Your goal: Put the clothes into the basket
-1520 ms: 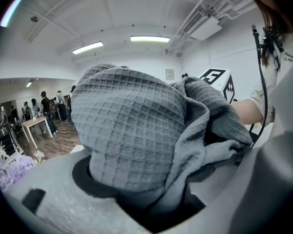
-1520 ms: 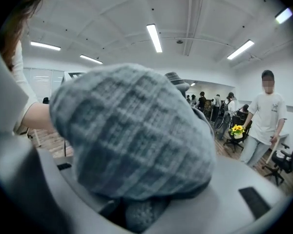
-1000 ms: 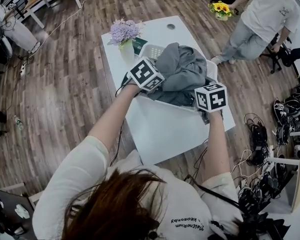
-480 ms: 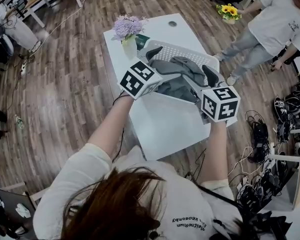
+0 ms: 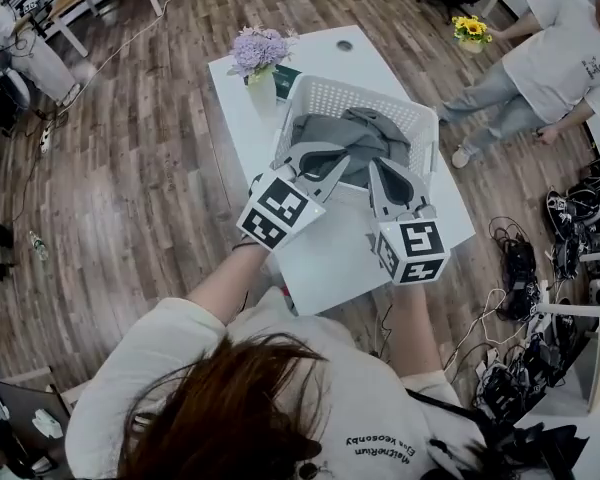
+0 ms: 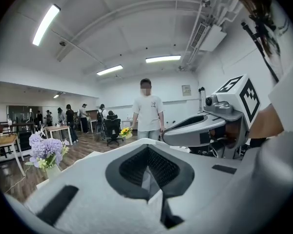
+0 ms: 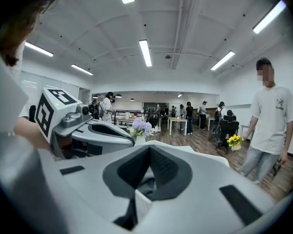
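A white slatted basket [image 5: 352,91] stands on the white table [image 5: 320,258], and the grey clothes [image 5: 352,134] lie bunched inside it. My left gripper [image 5: 332,158] hangs over the basket's near rim, its jaws shut with nothing in them. Beside it, my right gripper [image 5: 378,168] is also shut and empty. Both point away from me, lifted off the clothes. In the left gripper view the closed jaws [image 6: 147,152] face the room, with the right gripper's body [image 6: 195,128] alongside. The right gripper view shows its own closed jaws [image 7: 149,152] and the left gripper [image 7: 100,130].
A vase of purple flowers [image 5: 256,60] and a dark green box [image 5: 281,79] stand at the table's far left corner. A person [image 5: 560,63] stands to the right, near sunflowers [image 5: 470,30]. Cables and gear [image 5: 540,268] litter the floor on the right.
The grey clothes, earlier held up between both grippers, now lie in the basket. Both grippers have let go, drawn back toward me and closed.
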`<state>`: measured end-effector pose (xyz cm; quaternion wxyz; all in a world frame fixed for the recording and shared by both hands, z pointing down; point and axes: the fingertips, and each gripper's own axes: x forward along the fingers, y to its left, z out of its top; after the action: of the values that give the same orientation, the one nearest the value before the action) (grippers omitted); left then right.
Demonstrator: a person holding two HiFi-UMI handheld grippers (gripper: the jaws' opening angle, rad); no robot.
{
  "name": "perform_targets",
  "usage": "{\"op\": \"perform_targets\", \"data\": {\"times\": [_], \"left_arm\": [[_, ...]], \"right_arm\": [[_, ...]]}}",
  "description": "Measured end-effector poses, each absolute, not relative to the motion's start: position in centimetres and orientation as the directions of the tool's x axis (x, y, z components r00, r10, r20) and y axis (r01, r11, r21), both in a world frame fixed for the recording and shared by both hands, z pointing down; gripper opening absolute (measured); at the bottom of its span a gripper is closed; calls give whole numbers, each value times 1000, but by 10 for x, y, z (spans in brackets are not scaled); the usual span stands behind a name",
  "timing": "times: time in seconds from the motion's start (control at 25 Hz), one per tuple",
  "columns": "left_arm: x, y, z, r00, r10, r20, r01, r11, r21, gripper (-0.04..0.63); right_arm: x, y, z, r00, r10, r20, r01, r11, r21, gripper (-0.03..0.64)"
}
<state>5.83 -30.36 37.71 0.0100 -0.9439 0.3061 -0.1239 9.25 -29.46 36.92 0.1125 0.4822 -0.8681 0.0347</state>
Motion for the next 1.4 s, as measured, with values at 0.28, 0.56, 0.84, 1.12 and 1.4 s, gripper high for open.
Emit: {"op": "perform_targets", "data": {"times": [0.28, 0.56, 0.84, 1.12, 1.4], "left_arm": [[52, -221, 385, 779, -586, 223, -583, -808, -85, 11], [43, -173, 402, 766, -602, 224, -613, -789, -22, 9], [41, -165, 401, 765, -606, 218, -616, -787, -27, 9], [41, -161, 400, 765, -606, 216, -616, -787, -27, 11], [43, -160, 399, 768, -603, 215, -612, -790, -30, 9]], "right_arm": [[78, -221, 378, -505, -834, 220, -841, 534, 92, 14], [71, -173, 397, -472, -855, 215, -874, 485, 10, 14], [69, -162, 395, -461, -863, 205, -879, 476, 24, 14], [64, -157, 391, -466, -863, 195, -876, 481, 32, 14], [64, -155, 390, -466, -863, 193, -876, 481, 34, 14]]}}
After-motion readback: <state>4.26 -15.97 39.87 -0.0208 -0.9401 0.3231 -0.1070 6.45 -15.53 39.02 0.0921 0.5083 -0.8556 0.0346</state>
